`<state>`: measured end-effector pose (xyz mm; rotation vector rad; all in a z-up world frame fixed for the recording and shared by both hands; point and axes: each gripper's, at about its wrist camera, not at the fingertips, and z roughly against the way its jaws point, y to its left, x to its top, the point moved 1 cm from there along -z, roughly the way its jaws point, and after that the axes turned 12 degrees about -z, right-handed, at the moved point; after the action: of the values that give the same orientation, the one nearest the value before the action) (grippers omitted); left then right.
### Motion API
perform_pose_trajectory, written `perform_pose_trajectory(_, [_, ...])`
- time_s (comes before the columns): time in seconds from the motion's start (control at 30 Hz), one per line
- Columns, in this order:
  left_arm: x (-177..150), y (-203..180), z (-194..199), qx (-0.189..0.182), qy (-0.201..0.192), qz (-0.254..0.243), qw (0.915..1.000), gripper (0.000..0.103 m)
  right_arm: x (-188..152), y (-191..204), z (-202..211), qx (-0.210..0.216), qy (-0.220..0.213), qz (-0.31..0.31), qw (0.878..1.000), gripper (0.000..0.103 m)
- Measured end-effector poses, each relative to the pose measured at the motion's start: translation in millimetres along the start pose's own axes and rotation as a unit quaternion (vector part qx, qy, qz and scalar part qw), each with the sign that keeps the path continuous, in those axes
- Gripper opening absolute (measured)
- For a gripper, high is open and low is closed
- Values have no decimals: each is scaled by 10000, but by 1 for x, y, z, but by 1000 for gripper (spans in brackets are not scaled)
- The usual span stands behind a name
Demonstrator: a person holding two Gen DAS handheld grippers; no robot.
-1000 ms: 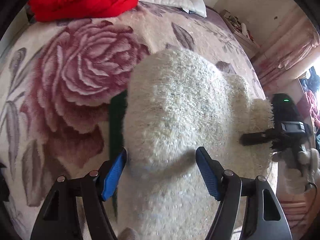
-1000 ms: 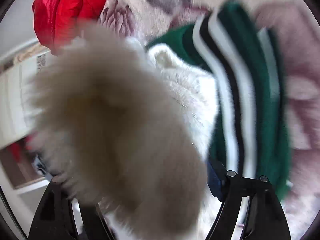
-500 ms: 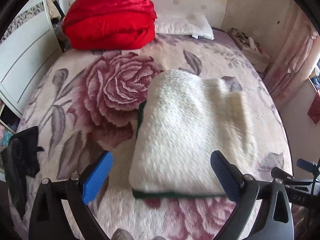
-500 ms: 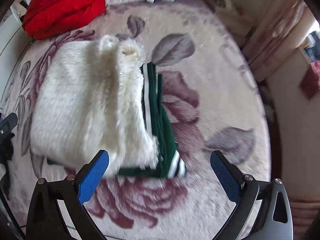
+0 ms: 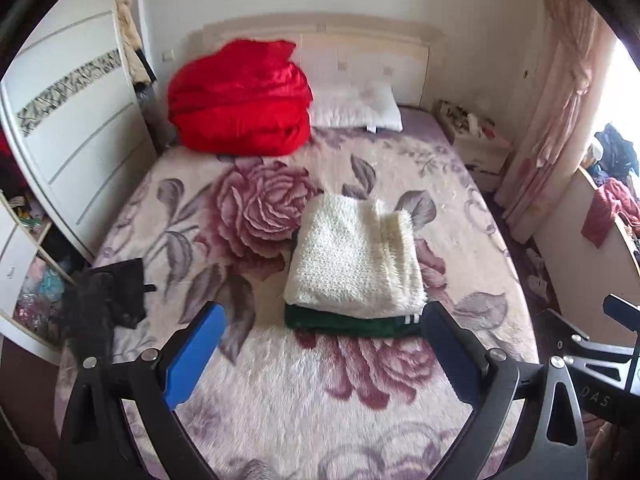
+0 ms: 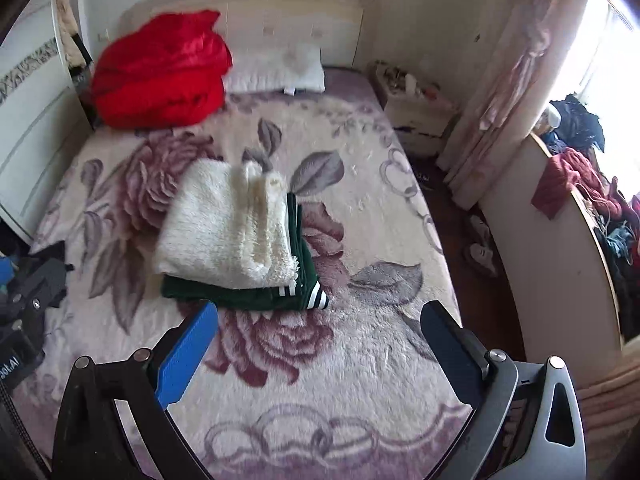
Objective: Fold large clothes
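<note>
Folded cream fleece garment [image 5: 354,258]: lies atop folded green striped garment [image 5: 352,323], mid-bed on rose-print blanket [image 5: 320,392]. Left gripper [image 5: 324,354]: spread wide, holding nothing, above the blanket. Right gripper [image 6: 320,350]: likewise. Red quilt [image 5: 240,98]: beside pillow [image 5: 356,110].

A bed covered with a plush blanket [image 5: 320,392] printed with large pink roses and grey leaves. At its head, a bundled red quilt [image 5: 240,100] sits beside a white pillow [image 5: 360,110], both against a pale headboard [image 5: 360,56]. A dark cloth [image 5: 108,296] lies at the bed's left edge. White wardrobe doors [image 5: 68,120] stand left; a small cluttered nightstand [image 6: 416,108] and pink curtains [image 6: 504,92] stand right.
</note>
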<state>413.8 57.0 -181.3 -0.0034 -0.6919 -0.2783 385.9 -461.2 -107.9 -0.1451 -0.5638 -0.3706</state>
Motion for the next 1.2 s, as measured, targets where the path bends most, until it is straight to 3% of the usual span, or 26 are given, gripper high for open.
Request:
perform_pose_trajectory(0.27, [-17, -11, 124, 35, -335, -47, 9994, 100, -23, -27, 159, 153, -465, -57, 9988, 103])
perform_pose_trajectory(0.53, [-29, -15, 208, 148, -636, -52, 9979, 101, -48, -47, 263, 192, -779, -43, 9968, 103])
perform_pose_trajectory(0.87, [-49, -15, 241, 249, -593, 40, 9979, 101, -65, -58, 335, 288, -1034, 10, 9942, 103])
perform_pose_trajectory(1.2, [-59, -13, 259, 436, -762, 168, 9960, 101, -69, -66, 354, 299, -1163, 88, 9927, 103])
